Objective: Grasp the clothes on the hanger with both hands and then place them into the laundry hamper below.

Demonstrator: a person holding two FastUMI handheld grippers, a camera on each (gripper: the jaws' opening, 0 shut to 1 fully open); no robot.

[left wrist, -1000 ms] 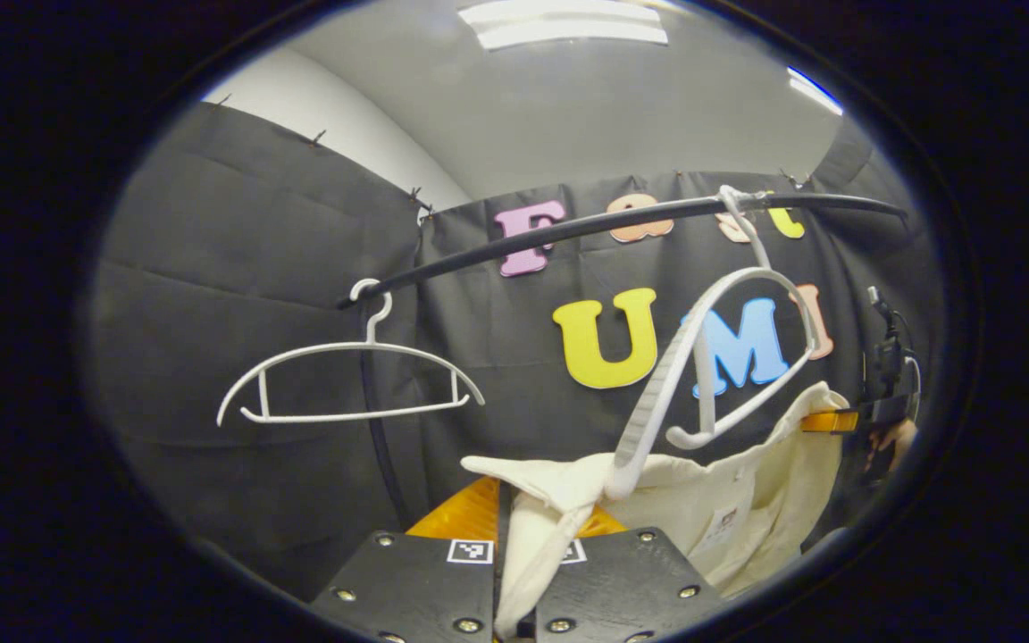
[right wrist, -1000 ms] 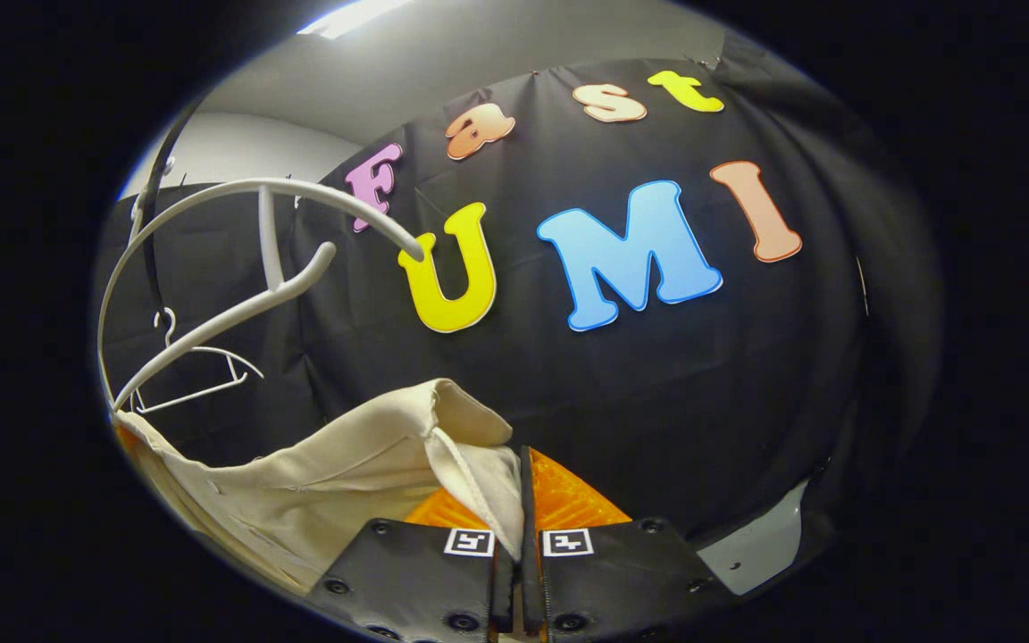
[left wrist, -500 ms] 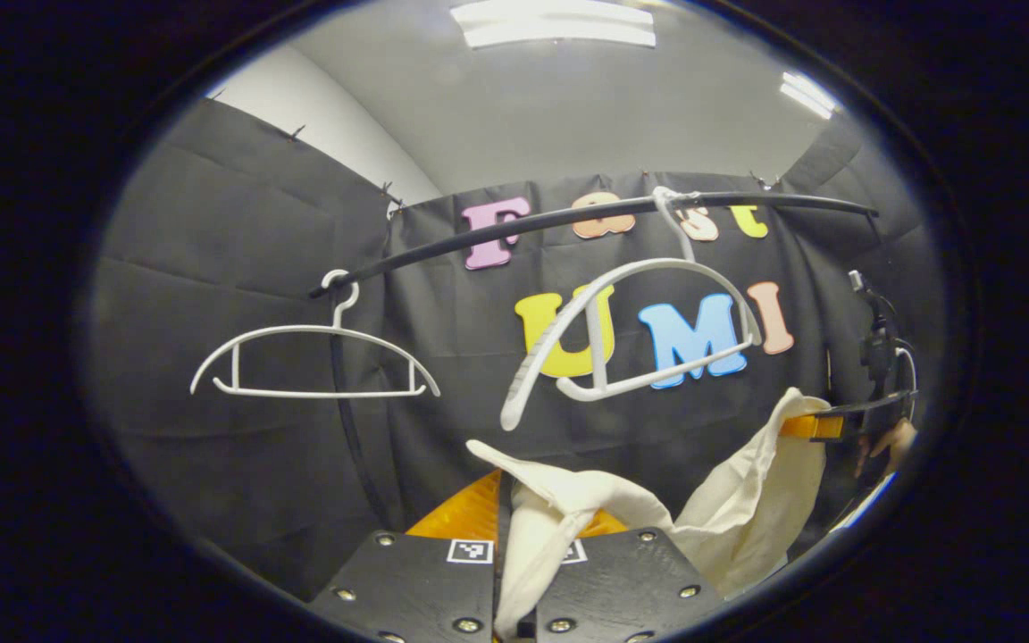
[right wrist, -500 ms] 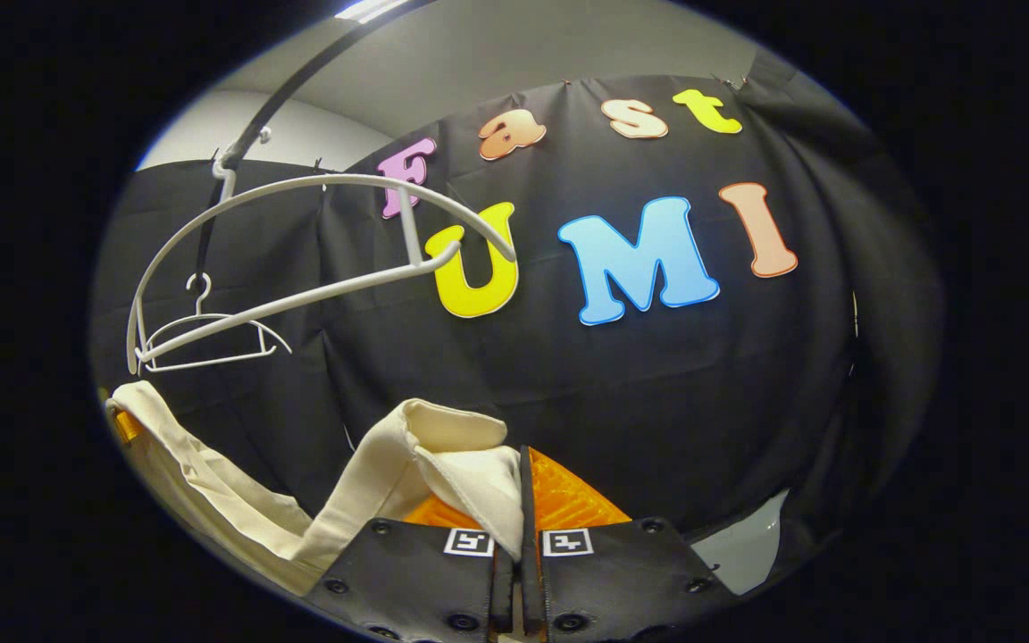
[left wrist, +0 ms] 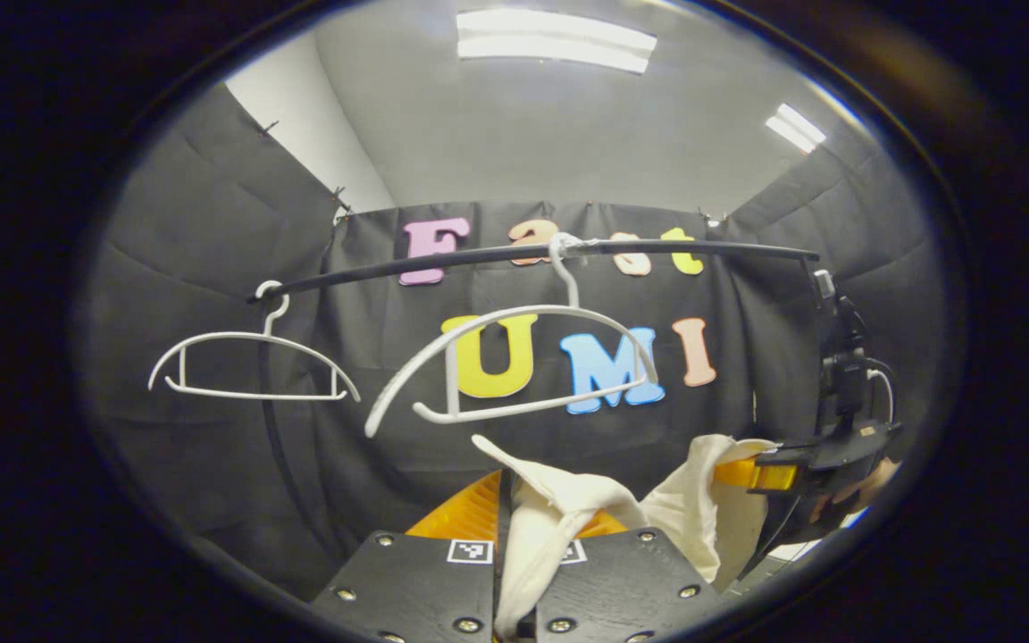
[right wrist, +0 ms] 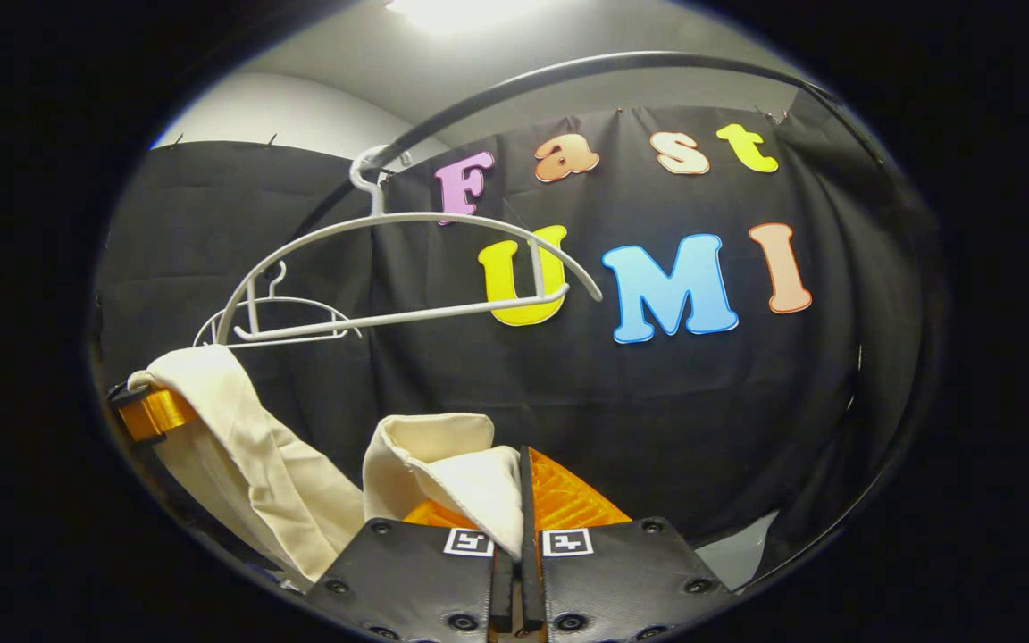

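A cream garment [left wrist: 568, 500] hangs slack between my two grippers, off the hanger. My left gripper [left wrist: 507, 527] is shut on one end of it, cloth bunched between its fingers. My right gripper [right wrist: 522, 500] is shut on the other end of the garment [right wrist: 452, 464]. In the left gripper view the right gripper [left wrist: 778, 473] shows at the far right with cloth in it. In the right gripper view the left gripper [right wrist: 144, 413] shows at the far left, holding the garment's other end. The bare white hanger [left wrist: 514, 357] hangs empty on the black rail [left wrist: 514, 257], above the cloth.
A second empty white hanger [left wrist: 251, 366] hangs further left on the same rail; it appears behind the near hanger [right wrist: 407, 268] in the right gripper view too. Black cloth walls close in the booth behind and on both sides.
Both grippers have dropped and pulled back from the rail with the garment. The hanger, tilted and still caught in the cloth a second ago, has come free and swung level.
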